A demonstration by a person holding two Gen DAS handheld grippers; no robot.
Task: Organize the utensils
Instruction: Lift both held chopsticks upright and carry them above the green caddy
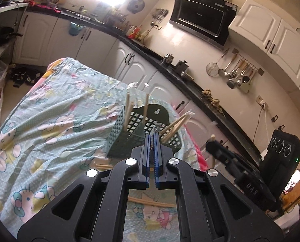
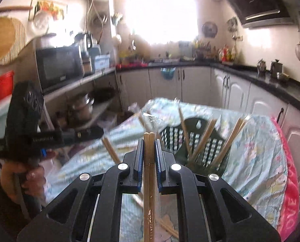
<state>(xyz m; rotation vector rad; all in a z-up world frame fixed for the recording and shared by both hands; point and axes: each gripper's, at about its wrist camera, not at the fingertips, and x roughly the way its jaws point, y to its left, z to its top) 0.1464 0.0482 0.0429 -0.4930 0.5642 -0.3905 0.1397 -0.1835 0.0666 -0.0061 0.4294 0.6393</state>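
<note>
A dark green perforated utensil basket [image 1: 150,129] stands on the cartoon-print cloth [image 1: 55,121], with several wooden chopsticks [image 1: 128,111] leaning in it. My left gripper [image 1: 152,134] is shut on a thin clear plastic wrapper [image 1: 155,128], just in front of the basket. My right gripper [image 2: 149,141] is shut on a pair of wrapped wooden chopsticks [image 2: 149,181], held lengthwise, left of the basket [image 2: 198,139]. The left gripper [image 2: 93,135] shows at the left of the right wrist view with a chopstick [image 2: 111,151] near its tip. The right gripper [image 1: 212,146] shows at the right of the left wrist view.
Loose chopsticks [image 1: 150,201] lie on the cloth near me. A pink towel [image 2: 291,181] edges the table on the right. White cabinets under a black counter [image 1: 170,72] run behind. A shelf with a microwave [image 2: 59,66] stands left.
</note>
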